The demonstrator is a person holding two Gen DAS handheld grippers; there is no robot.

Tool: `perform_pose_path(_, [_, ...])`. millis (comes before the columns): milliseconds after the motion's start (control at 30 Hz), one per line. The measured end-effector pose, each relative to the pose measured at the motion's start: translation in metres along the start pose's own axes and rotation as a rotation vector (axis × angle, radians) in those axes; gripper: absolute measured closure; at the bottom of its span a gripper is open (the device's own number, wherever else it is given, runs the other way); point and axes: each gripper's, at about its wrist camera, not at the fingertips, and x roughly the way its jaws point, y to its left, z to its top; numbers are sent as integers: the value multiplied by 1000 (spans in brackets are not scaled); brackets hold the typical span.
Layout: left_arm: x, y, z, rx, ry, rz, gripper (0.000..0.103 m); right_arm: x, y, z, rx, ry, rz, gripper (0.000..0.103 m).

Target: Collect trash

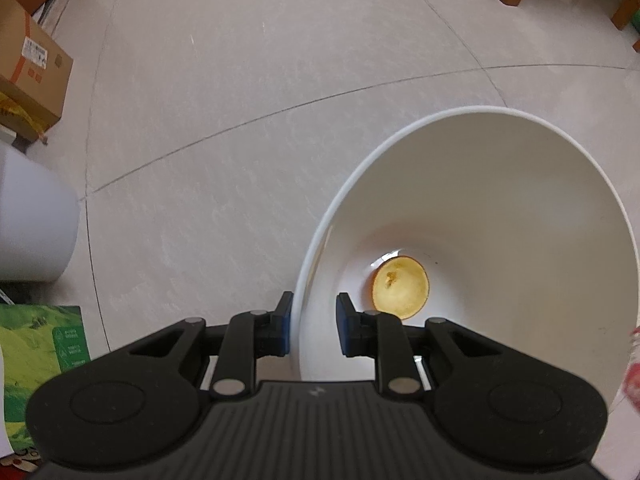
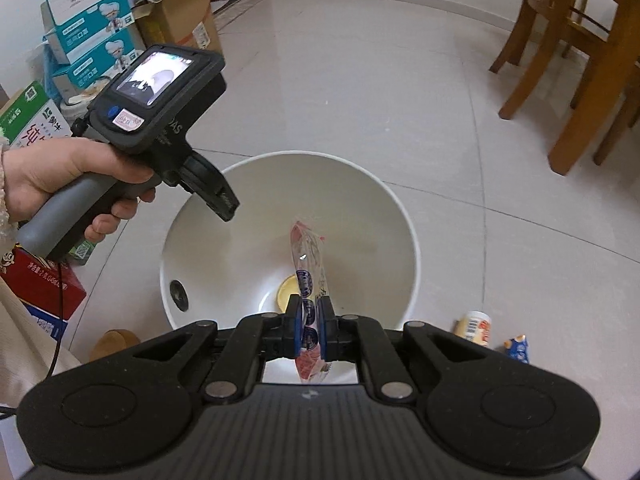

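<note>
A white round plastic bin [image 2: 404, 220] stands open on a pale tiled floor [image 1: 240, 120], seen from above by both wrist cameras. At its bottom lies a round yellow-orange piece of trash, a shallow disc like a lid or peel [image 1: 401, 287]; which it is cannot be told.

The right gripper [image 2: 311, 326] hangs over the bin's mouth, angled downward. Its two blue-padded jaws are pressed together on a long, flat snack wrapper [image 2: 308, 256], red and white with a blue printed patch. The wrapper runs between the pads and sticks out ahead of them, above the inside of the bin.

The left gripper [image 1: 313, 326] points straight down at the bin's near edge. Its jaws stand slightly apart, one on each side of the white rim. Whether the pads press on the wall cannot be told. In the right view a hand [image 2: 60, 176] grips this tool's grey handle, which carries a small lit screen.

On the floor right of the bin lie a small cream-coloured bottle [image 2: 474, 327] and, just beside it, a blue crumpled packet [image 2: 519, 349]. Cardboard boxes [image 2: 180, 16] and printed cartons are stacked at the left. Wooden chair legs [image 2: 568, 80] stand at the right.
</note>
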Motion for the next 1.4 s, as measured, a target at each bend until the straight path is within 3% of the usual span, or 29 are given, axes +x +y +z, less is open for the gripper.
perform_pose_path(167, [0,-3,0,12,2,5,83,9,1,1,14,20,9,91])
perform_pose_path(233, [0,-2,0,7,6,-2,83,10,1,2,16,16,5,82])
perform_pose_path(300, [1,-1,2,4,7,-5,83,11,3,3,14,9,-16,56])
perform_pose_path(367, [1,0,2,0,8,-8,83,9,2,3,19,-7,-24,37])
perform_pose_path(400, [1,0,2,-1,9,-9,83,9,1,3,24,-11,-22,33])
perform_pose_path(800, [2,-2,0,7,3,-5,83,-3,-12,-13,81,-52,-121,6])
perform_pose_path(1067, [0,-3,-3,10,-5,-4,83,11,-48,-95,341,-61,-261,2])
perform_pose_path(1400, [-3,-4,-2,24,-12,-8,83,137,-69,-196,596,139,-307,11])
